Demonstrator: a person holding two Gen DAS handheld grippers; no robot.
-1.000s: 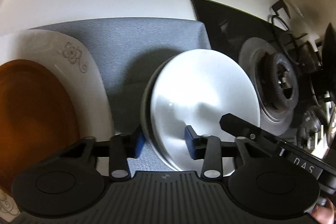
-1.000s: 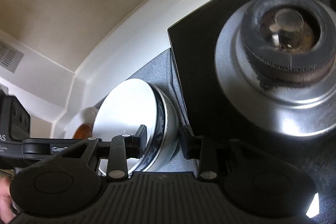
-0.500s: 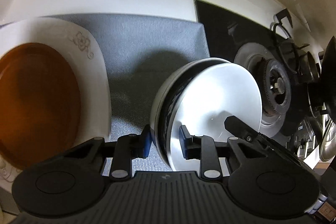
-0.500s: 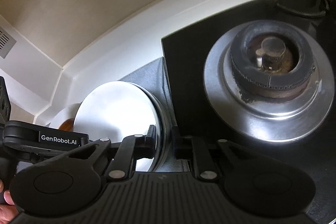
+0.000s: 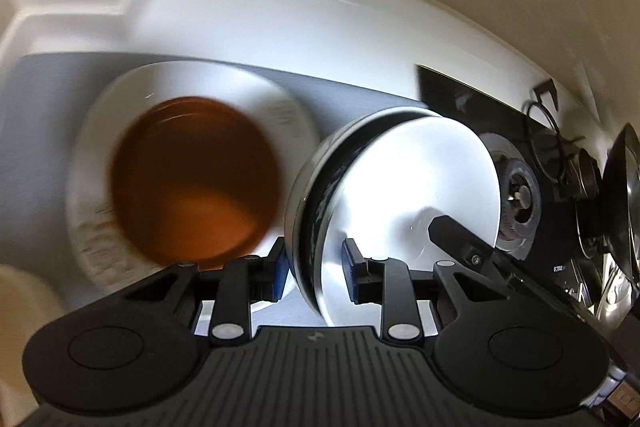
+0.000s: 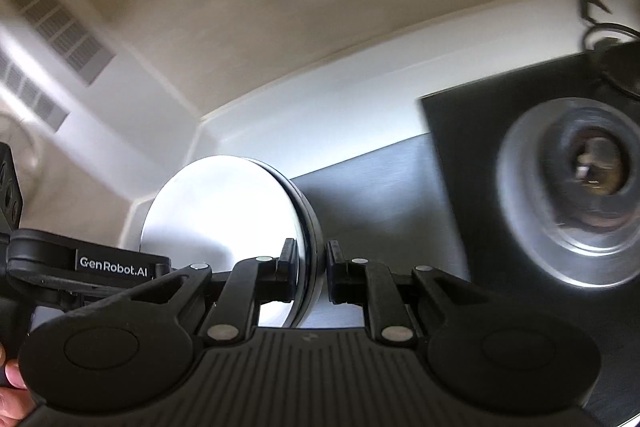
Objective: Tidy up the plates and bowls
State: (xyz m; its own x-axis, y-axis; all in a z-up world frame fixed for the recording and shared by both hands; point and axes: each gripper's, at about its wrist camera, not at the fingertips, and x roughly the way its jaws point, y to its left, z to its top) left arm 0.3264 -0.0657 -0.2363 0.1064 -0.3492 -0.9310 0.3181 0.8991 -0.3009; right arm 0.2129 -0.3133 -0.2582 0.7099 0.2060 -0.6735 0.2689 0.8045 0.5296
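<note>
Lifted off the grey mat (image 5: 360, 95) since a second ago, the white bowls (image 5: 412, 195) now hang tilted above the counter (image 6: 380, 167), beside the brown plate (image 5: 192, 179) stacked on a white plate (image 5: 192, 79). Stacking looks partly done; the bowls seem still unplaced. Left gripper (image 5: 314, 269) points steeply down, fingers clamped on the bowls' near rim; right gripper (image 6: 310, 273), angled shallower, pinches the opposite rim.
</note>
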